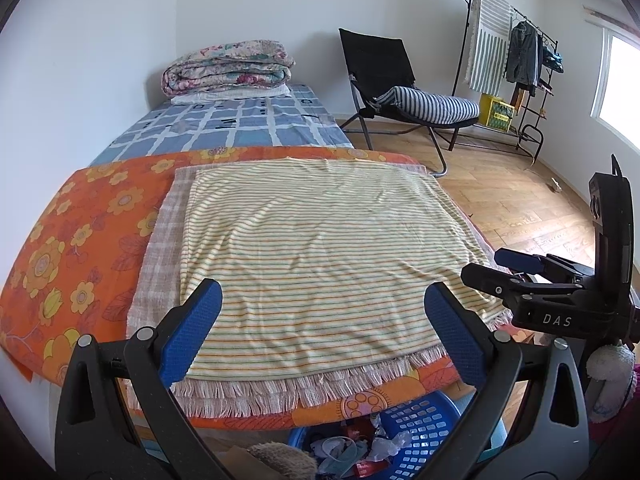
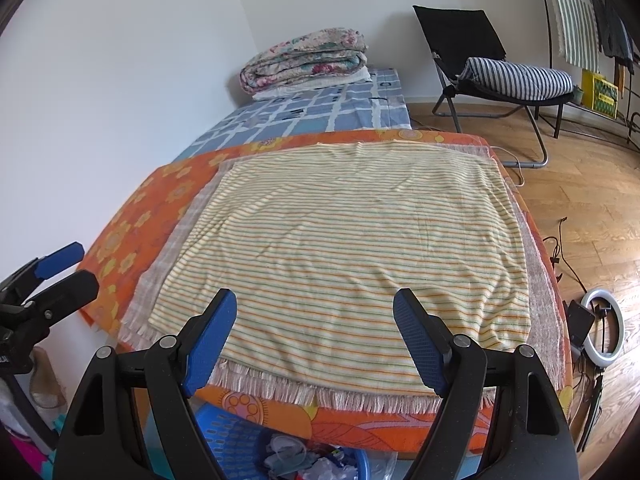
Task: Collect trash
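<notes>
A blue plastic basket [image 1: 420, 428] [image 2: 236, 440] sits on the floor under the near edge of the table, holding crumpled wrappers and plastic trash [image 1: 360, 448] [image 2: 308, 460]. My left gripper [image 1: 322, 300] hangs open above the yellow striped cloth [image 1: 320, 248] [image 2: 340, 248], nothing between its blue pads. My right gripper [image 2: 314, 312] is also open and empty over the same cloth. In the left wrist view the right gripper [image 1: 488, 266] shows at the right edge. In the right wrist view the left gripper [image 2: 80, 264] shows at the left edge.
The cloth lies on an orange flowered cover [image 1: 80, 240] with a fringed mat beneath. Behind are a bed with a folded quilt [image 1: 228, 66], a black folding chair [image 1: 400, 92], and a clothes rack [image 1: 516, 52]. A ring light [image 2: 602, 328] and cables lie on the wooden floor at right.
</notes>
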`<state>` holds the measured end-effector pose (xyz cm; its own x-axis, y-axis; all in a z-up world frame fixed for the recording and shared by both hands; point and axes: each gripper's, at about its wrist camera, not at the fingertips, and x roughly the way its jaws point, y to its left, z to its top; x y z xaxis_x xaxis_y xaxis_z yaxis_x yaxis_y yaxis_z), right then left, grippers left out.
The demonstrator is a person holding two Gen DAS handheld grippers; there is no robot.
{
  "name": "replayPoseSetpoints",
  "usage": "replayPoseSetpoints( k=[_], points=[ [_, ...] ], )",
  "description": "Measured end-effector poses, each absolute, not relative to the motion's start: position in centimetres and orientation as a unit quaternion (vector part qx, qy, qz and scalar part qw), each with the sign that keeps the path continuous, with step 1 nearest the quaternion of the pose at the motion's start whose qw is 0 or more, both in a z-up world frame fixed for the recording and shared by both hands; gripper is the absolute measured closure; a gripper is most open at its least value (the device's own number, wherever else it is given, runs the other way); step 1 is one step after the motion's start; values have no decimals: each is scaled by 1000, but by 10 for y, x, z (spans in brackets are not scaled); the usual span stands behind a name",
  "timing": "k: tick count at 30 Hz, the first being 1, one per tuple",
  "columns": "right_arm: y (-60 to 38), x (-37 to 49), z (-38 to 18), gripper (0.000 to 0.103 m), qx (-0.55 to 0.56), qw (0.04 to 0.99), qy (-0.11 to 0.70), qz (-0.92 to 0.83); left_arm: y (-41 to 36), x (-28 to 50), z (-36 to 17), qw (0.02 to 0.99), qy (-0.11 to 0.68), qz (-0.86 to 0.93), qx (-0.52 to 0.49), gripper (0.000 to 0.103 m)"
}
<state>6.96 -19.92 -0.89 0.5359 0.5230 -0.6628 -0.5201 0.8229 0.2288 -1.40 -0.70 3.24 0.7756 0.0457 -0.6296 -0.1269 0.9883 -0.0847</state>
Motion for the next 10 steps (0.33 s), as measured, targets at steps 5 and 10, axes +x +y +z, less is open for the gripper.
replayPoseSetpoints(
  k=[5, 10],
  points=[
    [-200, 69, -11, 23, 0, 876, 381, 297, -7, -15, 33, 940, 333, 52, -58, 0],
    [-199, 69, -13, 23, -3, 875, 383, 296, -6, -14, 31, 938, 338, 55, -61, 0]
  ],
)
